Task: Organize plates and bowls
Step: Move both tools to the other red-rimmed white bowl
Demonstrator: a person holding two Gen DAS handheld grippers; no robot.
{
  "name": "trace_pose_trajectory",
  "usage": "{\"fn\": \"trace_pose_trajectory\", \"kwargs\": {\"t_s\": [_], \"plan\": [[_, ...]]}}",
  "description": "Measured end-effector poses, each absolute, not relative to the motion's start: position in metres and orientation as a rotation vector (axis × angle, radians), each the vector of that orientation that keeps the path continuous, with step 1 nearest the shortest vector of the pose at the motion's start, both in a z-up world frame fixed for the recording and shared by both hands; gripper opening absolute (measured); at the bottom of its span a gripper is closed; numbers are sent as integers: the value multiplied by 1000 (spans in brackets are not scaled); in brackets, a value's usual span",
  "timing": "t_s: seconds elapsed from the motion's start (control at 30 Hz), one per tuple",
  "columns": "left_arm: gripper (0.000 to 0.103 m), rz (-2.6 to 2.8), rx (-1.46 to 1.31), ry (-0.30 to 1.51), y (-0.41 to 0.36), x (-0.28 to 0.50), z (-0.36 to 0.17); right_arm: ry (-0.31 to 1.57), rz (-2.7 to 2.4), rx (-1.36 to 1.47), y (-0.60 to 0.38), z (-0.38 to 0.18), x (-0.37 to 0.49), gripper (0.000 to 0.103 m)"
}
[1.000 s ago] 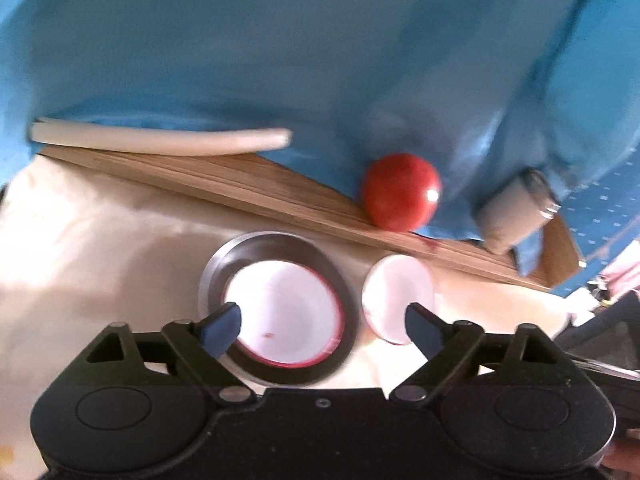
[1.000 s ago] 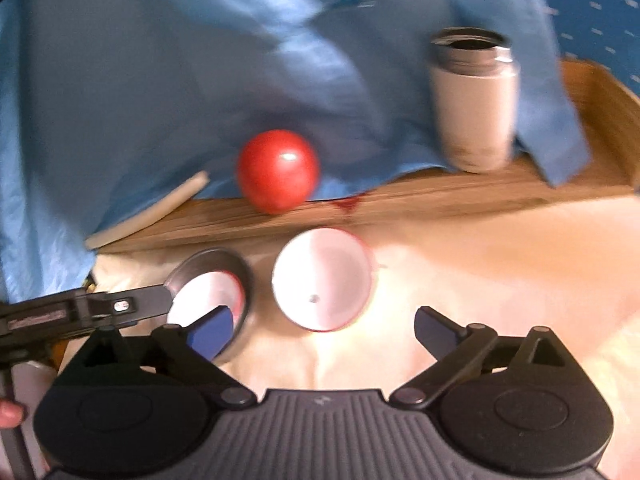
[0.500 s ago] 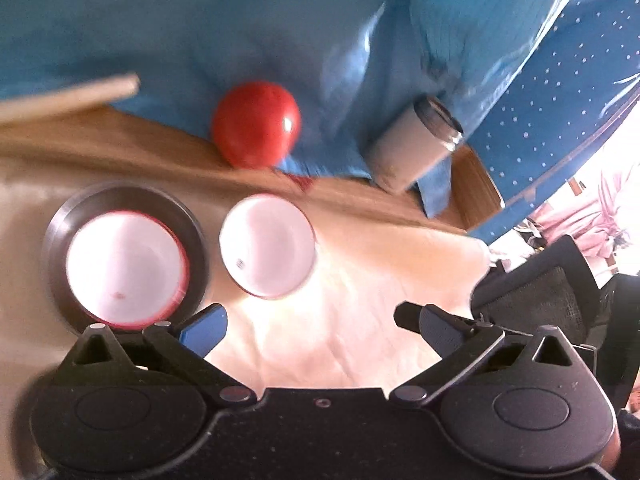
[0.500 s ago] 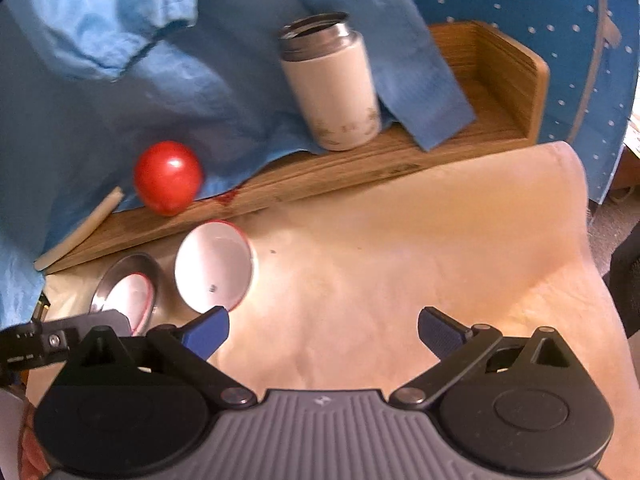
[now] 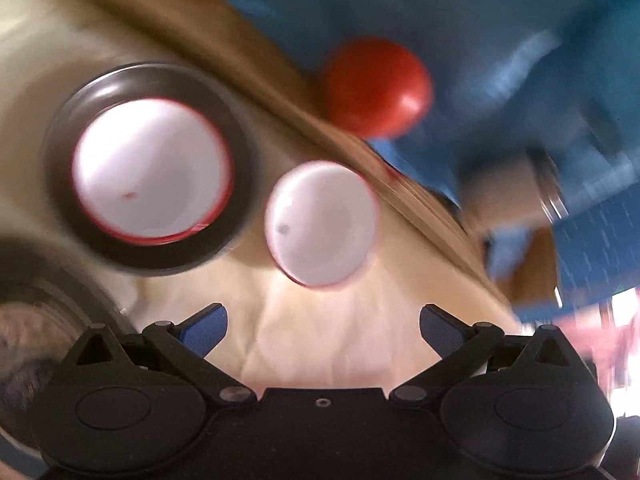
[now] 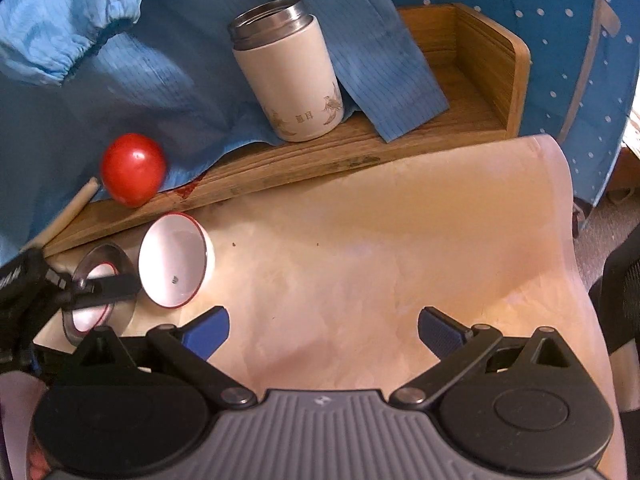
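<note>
Loose bowl (image 5: 322, 224) lay on the table (image 6: 380, 248), ahead of the left tool (image 5: 322, 326), whose jaws stood wide apart, empty. Right tool (image 6: 323, 330) likewise spread, bowl to its upper left. Bowl white inside, red-rimmed; a second bowl (image 5: 150, 168) sat in a metal dish (image 5: 236, 216).

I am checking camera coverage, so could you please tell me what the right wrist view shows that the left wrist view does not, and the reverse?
Only the right wrist view shows the flask sharply, the tray's end wall, a gathered sleeve cuff and the left gripper over the metal bowl. Only the left wrist view shows that bowl's full rim. Both share the red ball, the loose white bowl and the blue cloth.
</note>
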State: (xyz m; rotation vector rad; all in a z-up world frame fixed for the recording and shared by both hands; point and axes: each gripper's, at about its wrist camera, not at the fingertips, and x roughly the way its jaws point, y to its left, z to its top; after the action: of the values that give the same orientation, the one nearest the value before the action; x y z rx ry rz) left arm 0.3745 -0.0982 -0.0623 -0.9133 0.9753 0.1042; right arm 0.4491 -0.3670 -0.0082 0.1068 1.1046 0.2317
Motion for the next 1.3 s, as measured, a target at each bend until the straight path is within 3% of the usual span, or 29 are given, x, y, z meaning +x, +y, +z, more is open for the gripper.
{"fn": "trace_pose_trajectory", "kwargs": {"t_s": [0.6, 1.03, 1.2, 1.3], "plan": [[101, 369, -1078, 890, -98, 374, -82, 1103, 453, -7, -340, -29, 493, 102], [93, 361, -1039, 822, -100, 380, -77, 1112, 584, -29, -305, -45, 517, 83], [86, 363, -1011, 832, -103, 381, -74, 1122, 607, -16, -298, -51, 522, 76], [74, 315, -1020, 834, -106, 382, -73, 1126, 619, -18, -296, -53, 523, 72]]}}
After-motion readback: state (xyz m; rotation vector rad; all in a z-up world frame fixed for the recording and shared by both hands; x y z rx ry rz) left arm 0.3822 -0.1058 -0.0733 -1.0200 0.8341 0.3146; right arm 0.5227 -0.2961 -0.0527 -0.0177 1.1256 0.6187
